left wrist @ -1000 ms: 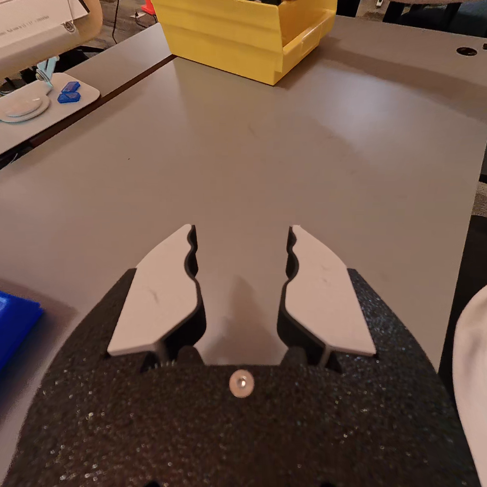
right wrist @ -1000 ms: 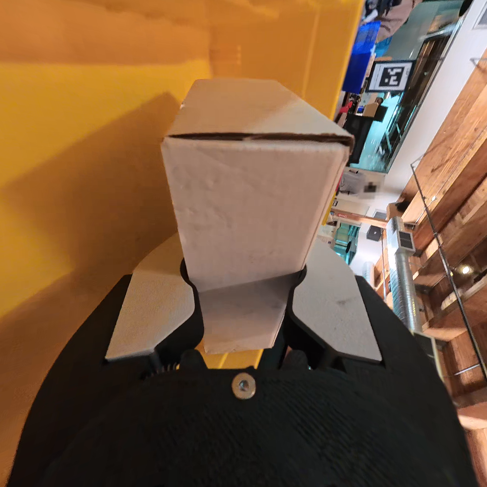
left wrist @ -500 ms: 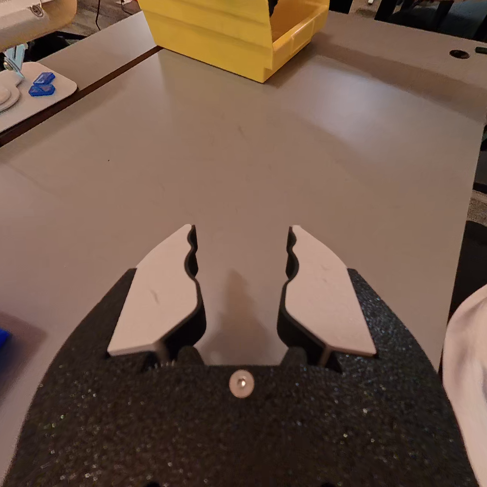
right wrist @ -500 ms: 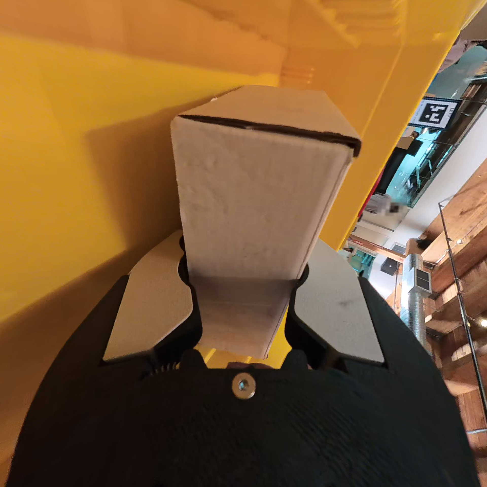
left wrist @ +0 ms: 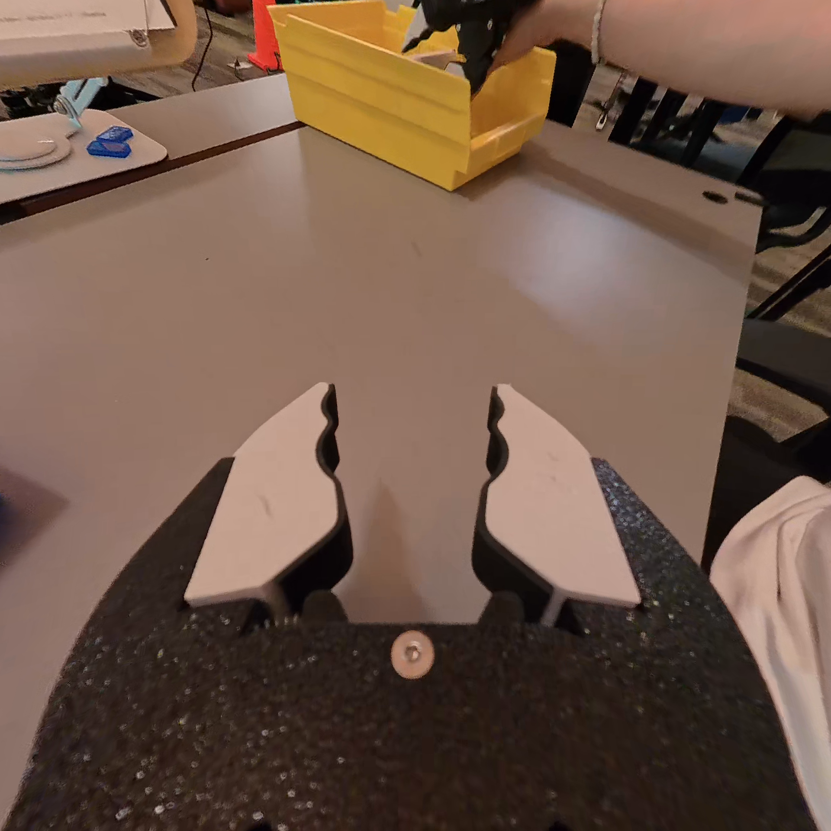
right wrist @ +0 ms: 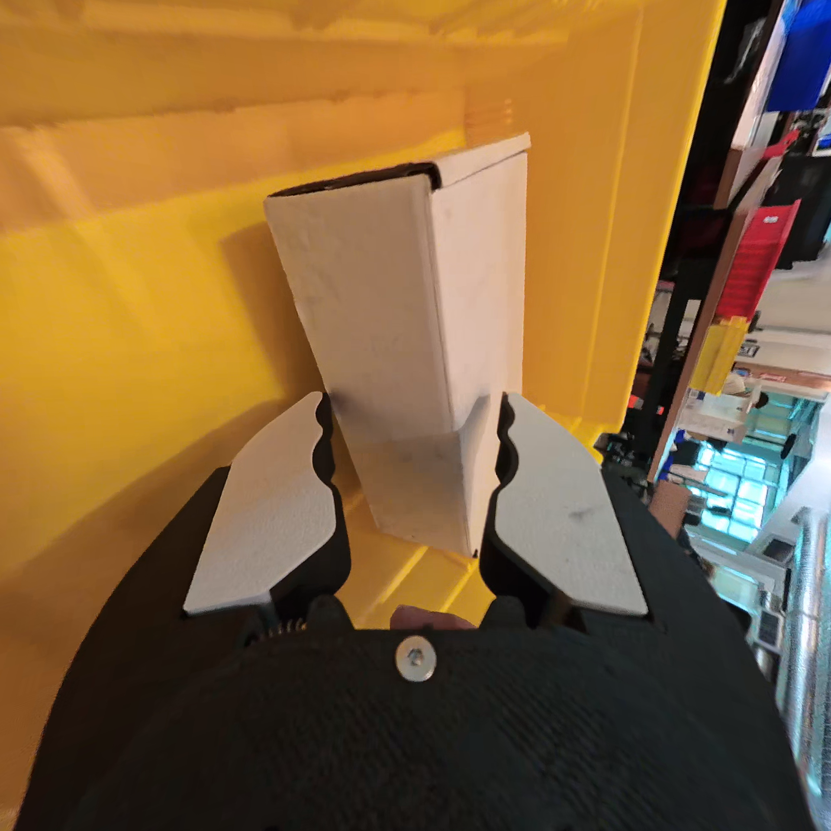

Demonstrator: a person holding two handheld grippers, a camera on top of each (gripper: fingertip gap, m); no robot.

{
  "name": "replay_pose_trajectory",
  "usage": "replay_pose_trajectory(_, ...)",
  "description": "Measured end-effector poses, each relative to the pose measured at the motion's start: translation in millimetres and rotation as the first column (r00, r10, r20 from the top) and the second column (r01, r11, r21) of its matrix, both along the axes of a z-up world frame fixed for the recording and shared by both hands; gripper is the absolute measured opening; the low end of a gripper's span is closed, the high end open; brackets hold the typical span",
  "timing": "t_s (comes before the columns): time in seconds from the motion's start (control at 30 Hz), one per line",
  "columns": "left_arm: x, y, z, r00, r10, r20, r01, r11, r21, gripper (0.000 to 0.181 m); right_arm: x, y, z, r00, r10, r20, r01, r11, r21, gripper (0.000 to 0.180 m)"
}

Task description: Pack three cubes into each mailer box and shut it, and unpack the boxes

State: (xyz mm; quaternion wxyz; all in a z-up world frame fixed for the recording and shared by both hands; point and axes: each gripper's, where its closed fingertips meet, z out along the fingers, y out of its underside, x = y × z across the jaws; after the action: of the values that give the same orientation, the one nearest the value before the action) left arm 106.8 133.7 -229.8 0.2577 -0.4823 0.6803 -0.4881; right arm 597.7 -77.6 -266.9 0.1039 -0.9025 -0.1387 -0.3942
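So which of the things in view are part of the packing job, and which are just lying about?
Job:
white mailer box, standing in the yellow bin
right hand-held gripper, open around the box
left hand-held gripper, open and empty

Lying about:
two small blue pieces on a grey tray
orange cone

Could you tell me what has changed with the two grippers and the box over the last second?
The right gripper opened and let go of the white mailer box, now loose between its fingers inside the yellow bin. The left gripper stayed open and empty above the table.
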Motion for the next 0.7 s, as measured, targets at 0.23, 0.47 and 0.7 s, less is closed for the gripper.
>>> replay_pose_trajectory(0.23,-6,17,7,0.999,0.044,0.021,-0.043,0.999,-0.017,0.064,-5,12,-13,0.993,-0.12,-0.01,0.12,0.992,0.032,0.069)
replay_pose_trajectory(0.47,-18,115,32,0.969,0.23,0.087,-0.246,0.894,0.375,0.072,-24,-17,39,0.964,-0.256,0.065,0.241,0.953,0.182,0.067)
replay_pose_trajectory(0.7,17,215,47,0.986,0.132,-0.104,-0.027,0.734,0.679,0.102,-136,-26,73,0.998,-0.055,-0.03,0.062,0.9,0.431,0.067)
